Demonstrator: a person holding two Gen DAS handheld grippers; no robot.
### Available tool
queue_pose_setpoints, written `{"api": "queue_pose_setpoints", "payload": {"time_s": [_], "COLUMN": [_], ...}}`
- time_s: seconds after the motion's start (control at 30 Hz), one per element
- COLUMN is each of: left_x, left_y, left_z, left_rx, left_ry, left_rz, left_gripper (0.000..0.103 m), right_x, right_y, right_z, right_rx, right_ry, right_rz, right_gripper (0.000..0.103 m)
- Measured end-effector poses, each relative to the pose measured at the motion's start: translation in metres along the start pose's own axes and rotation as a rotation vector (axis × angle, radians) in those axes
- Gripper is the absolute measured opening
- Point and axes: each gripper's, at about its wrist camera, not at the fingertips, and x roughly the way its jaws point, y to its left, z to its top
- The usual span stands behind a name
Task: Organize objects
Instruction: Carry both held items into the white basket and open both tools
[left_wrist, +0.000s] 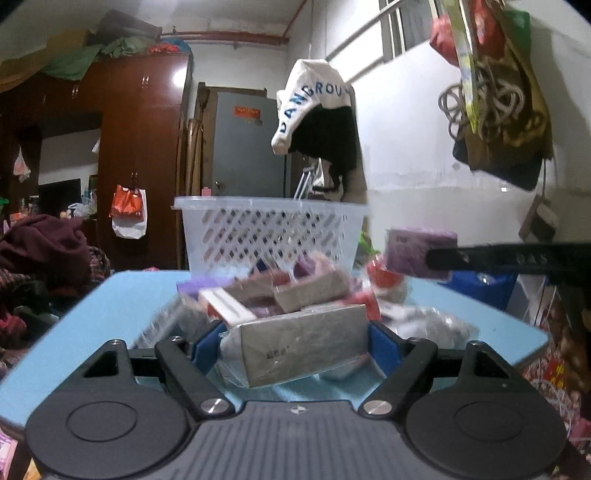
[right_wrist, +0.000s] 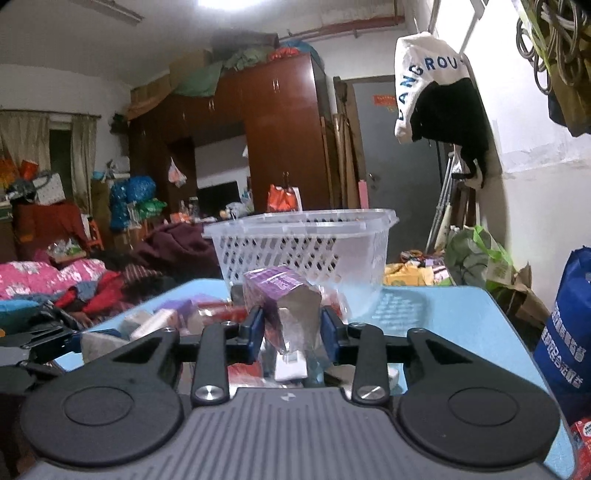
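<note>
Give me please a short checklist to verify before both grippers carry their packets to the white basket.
1. Left gripper shut on the grey packet: ok, pads press both ends.
2. Right gripper shut on the purple packet: ok.
3. Both packets lifted clear of the pile: cannot tell.
4. White basket upright on the blue table, top open: ok.
5. Room inside the basket: cannot tell, the wall hides the inside.
6. The two grippers apart from each other: ok.
</note>
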Motion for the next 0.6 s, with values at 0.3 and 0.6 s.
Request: {"api": "queue_pose_setpoints", "payload": {"time_s": [0.3, 0.6], "left_x": [0.068, 0.207], "left_y": [0.040, 0.076], "left_z": [0.098, 0.171], "left_rx": [-0.081, -0.163], "left_ry": [-0.057, 0.116], "left_rz": [0.008, 0.047], "left_gripper": [0.084, 0.084], "right_x": [0.051, 0.157], "right_y": [-0.009, -0.035], "right_z": [0.070, 0.104], "right_rx": [-0.030, -0.082], "right_ry": [-0.052, 0.108], "right_rz": [-0.029, -0.103], "right_gripper": [0.036, 0.036]}}
